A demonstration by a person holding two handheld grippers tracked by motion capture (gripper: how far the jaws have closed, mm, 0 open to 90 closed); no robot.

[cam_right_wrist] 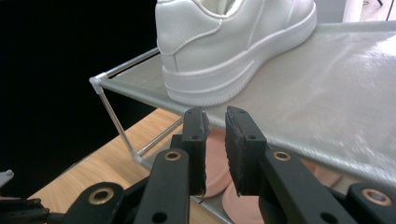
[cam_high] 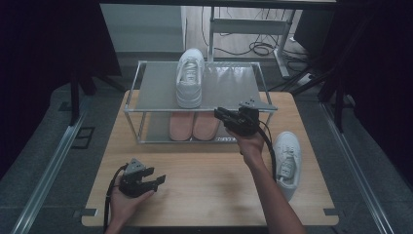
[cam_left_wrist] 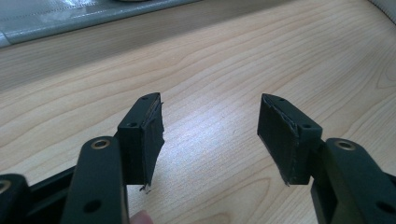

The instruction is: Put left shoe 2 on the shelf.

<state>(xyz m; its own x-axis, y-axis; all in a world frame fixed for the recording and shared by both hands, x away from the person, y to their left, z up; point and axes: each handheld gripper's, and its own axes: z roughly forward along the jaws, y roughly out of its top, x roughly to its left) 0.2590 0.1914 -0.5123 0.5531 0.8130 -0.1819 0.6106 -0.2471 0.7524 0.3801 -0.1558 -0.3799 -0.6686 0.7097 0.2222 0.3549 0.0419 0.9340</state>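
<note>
A white sneaker point(cam_high: 189, 78) stands on the top shelf of a small metal rack point(cam_high: 151, 87), toe pointing away. A pair of pink shoes point(cam_high: 194, 126) sits on the shelf below. A second white sneaker point(cam_high: 287, 161) lies on the wooden table point(cam_high: 209, 190) at the right, beside the person's right forearm. My right gripper point(cam_high: 219, 114) hovers at the rack's front edge, just right of the shelved sneaker's heel point(cam_right_wrist: 224, 51); its jaws point(cam_right_wrist: 215, 140) stand a narrow gap apart with nothing between them. My left gripper point(cam_high: 158, 180) rests low over the table's front left, wide open point(cam_left_wrist: 210, 135) and empty.
The rack takes up the far half of the table, with bare shelf point(cam_right_wrist: 327, 93) to the right of the sneaker. Desk legs and cables point(cam_high: 258, 46) lie on the floor beyond. Dark curtains flank both sides.
</note>
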